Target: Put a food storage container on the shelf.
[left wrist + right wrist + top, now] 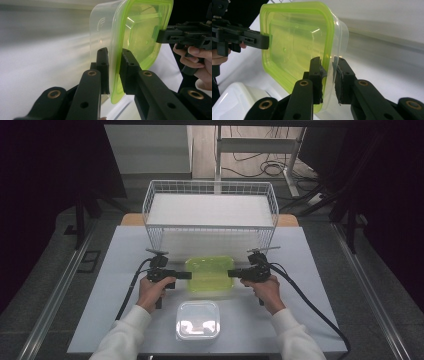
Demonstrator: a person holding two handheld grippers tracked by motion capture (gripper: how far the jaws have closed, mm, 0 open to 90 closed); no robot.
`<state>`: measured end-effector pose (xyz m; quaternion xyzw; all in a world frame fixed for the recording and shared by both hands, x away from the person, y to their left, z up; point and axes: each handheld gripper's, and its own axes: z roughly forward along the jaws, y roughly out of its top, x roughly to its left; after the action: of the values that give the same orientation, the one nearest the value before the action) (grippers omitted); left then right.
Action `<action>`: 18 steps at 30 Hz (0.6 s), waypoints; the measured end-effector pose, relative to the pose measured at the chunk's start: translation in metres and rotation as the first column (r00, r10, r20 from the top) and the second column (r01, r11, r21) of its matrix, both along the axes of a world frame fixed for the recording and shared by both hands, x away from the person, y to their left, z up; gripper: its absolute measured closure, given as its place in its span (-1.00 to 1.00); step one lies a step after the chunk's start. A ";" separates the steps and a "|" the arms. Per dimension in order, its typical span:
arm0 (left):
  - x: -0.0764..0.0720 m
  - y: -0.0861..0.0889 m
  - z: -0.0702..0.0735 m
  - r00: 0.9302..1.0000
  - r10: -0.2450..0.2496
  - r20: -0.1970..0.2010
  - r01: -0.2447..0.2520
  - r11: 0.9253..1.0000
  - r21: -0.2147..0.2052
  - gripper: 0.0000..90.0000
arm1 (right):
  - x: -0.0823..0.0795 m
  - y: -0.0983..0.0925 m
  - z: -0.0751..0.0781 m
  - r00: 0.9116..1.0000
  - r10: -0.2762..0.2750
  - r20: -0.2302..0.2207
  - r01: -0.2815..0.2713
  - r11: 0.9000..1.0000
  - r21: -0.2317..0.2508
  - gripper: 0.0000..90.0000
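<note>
Both grippers are on the green-lidded box (210,274) now, one at each end. The left gripper (184,275) comes in from the box's left side, its jaws pinched narrow over the lid's rim; in the left gripper view the green lid edge (117,75) sits squarely between the two black pads, one pad on the clear wall side, one on the lid side. The right gripper (234,273) mirrors it from the box's right side, jaws clamped tight on the rim (327,75) there, with the clear tub wall bulging just beyond. The box sits in the middle of the worktop (310,285), between the two hands. Just behind the box stands a white wire basket (210,210), well within reach. In front of the box, nearer the person, lies a second clear container (198,320), apart from the box and untouched. A cable (131,290) trails from the left gripper toward the near edge of the worktop, left of the box.
</note>
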<state>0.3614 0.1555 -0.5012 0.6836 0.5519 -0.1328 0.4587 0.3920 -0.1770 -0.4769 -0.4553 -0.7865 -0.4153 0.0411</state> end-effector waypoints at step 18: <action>-0.031 -0.007 0.057 0.978 -0.048 0.204 0.053 0.998 -0.019 0.73 | -0.035 -0.018 0.050 0.979 0.031 0.201 -0.042 0.998 0.049 0.71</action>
<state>0.3300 0.1485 -0.4444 0.7018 0.4830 -0.0801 0.5175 0.3573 -0.1948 -0.4273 -0.3957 -0.7835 -0.4788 -0.0185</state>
